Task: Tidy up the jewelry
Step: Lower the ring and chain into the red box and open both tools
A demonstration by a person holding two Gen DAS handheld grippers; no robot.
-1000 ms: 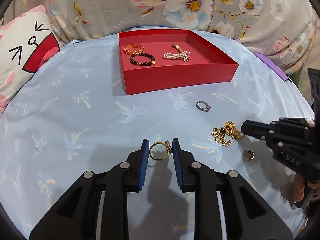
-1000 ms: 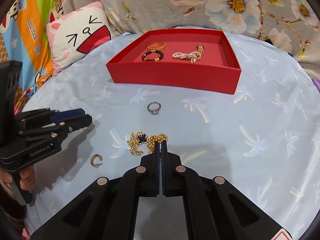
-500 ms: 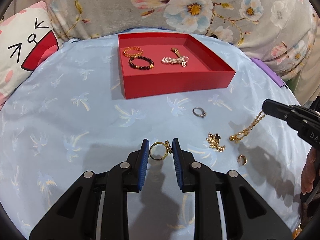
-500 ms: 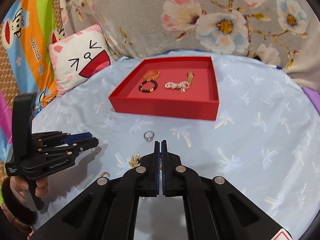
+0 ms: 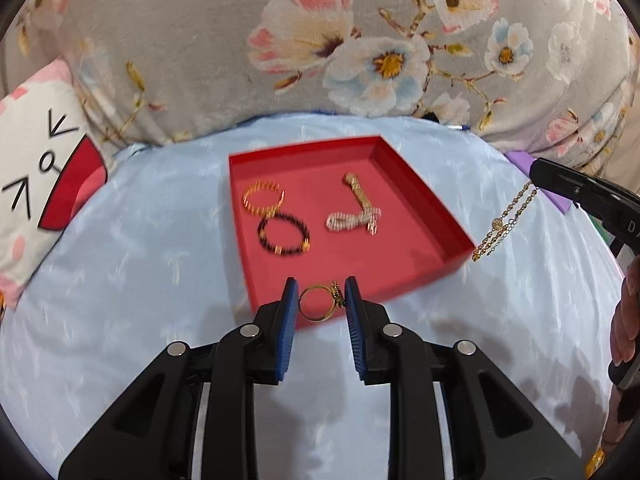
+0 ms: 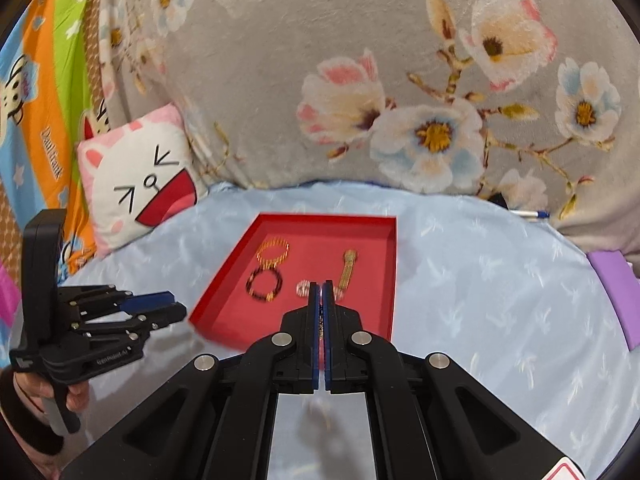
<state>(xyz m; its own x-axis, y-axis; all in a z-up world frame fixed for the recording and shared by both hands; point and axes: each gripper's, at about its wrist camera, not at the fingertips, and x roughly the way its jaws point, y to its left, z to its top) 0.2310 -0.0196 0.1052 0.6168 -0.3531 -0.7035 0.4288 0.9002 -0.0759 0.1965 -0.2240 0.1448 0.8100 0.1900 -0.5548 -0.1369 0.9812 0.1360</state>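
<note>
My left gripper [image 5: 321, 304] is shut on a gold ring [image 5: 317, 305] with a small dark charm, held in the air just before the near wall of the red tray [image 5: 424, 196]. In the tray lie a gold bangle [image 5: 264, 200], a dark bead bracelet [image 5: 285, 233] and a pearl bracelet with a gold tassel [image 5: 354, 216]. My right gripper [image 5: 536, 174] is shut on a gold chain necklace [image 5: 502, 226] that dangles beside the tray's right corner. In the right wrist view the right gripper [image 6: 320, 286] hides most of the chain; the left gripper [image 6: 168, 306] hangs left of the tray [image 6: 390, 280].
A pale blue cloth with palm prints [image 5: 140, 280] covers the surface. A cat-face pillow [image 5: 44, 168] leans at the left, and a floral blanket [image 5: 360, 48] rises behind the tray. A purple object [image 6: 616, 280] lies at the right edge. A hand [image 6: 52, 392] grips the left tool.
Both grippers rose and moved toward the tray. The right one lifted the gold chain off the cloth; the silver ring and the other loose pieces on the cloth dropped out of view.
</note>
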